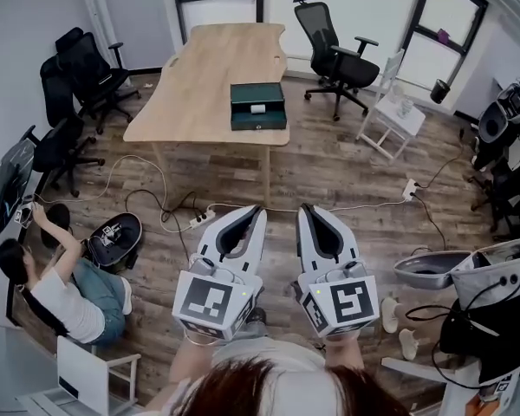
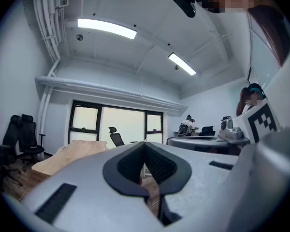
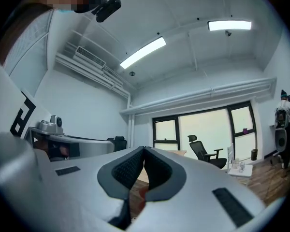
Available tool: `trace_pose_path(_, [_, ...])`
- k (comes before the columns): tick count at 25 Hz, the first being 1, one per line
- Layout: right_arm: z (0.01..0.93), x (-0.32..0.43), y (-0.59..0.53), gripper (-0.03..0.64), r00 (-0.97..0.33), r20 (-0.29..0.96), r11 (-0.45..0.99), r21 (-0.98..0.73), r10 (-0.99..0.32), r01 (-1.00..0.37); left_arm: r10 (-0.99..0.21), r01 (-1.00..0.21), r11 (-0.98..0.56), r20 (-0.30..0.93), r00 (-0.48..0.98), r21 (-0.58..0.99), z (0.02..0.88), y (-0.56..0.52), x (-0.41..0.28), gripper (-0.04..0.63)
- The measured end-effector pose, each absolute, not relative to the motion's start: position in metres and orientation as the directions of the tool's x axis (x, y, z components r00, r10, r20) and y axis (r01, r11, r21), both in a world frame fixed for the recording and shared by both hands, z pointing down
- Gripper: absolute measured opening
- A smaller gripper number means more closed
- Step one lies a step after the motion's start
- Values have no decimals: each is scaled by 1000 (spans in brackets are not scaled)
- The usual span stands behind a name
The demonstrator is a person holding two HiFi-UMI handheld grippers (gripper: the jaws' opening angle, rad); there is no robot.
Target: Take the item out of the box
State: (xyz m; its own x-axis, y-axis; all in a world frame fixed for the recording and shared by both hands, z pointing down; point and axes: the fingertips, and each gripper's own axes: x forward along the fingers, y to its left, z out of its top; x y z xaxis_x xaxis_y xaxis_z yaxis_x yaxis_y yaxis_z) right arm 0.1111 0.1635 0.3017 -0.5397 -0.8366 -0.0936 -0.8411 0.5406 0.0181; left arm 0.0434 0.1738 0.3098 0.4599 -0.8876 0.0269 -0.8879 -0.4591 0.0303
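Observation:
A dark green box [image 1: 258, 106] sits closed near the front edge of a light wooden table [image 1: 208, 81] across the room. Both grippers are held close to the person's body, far from the table, pointing level toward it. My left gripper [image 1: 255, 211] has its tips together with nothing between them. My right gripper [image 1: 305, 210] is likewise shut and empty. In the left gripper view the jaw tips [image 2: 145, 145] meet and the table [image 2: 70, 154] shows at left. The right gripper view shows closed tips [image 3: 144, 150] too.
Black office chairs [image 1: 78, 85] stand left of the table, another [image 1: 334, 46] at the back right. Cables and a power strip [image 1: 199, 218] lie on the wood floor between me and the table. A person [image 1: 61, 289] crouches at lower left. A small white table [image 1: 392, 115] stands at right.

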Motion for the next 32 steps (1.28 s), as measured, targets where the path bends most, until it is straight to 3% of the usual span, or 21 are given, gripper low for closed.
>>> trace_pose_path(14, [308, 74, 114, 25, -534, -76, 536, -3, -842, -844, -877, -877, -479, 2, 480, 36, 313, 125, 9, 8])
trace_pose_path(32, [324, 53, -19, 25, -554, -35, 555, -25, -832, -831, -896, -898, -438, 60, 440, 47, 327, -2, -12, 8])
